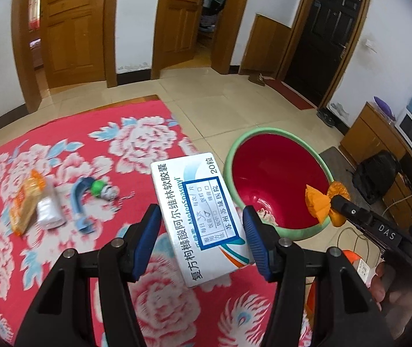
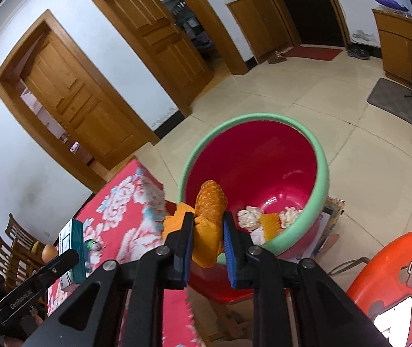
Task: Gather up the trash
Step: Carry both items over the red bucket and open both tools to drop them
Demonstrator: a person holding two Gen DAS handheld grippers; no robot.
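Your left gripper (image 1: 203,240) clasped a white medicine box (image 1: 198,217) past the red floral worktop's (image 1: 61,260) edge, beside the green-rimmed red bin (image 2: 323,179). Your right gripper (image 2: 207,248) pinched orange foam netting (image 2: 209,222) over its rim; crumpled paper (image 2: 249,217) lay inside.

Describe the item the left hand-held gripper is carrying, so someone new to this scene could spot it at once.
Start at the red floral cloth and the red bin with a green rim beside it. Between them, clamped in the left hand-held gripper, is a white medicine box. Unlike the crumpled orange wrapper in the right hand-held gripper, it is flat, rectangular and printed with a blue-framed label.
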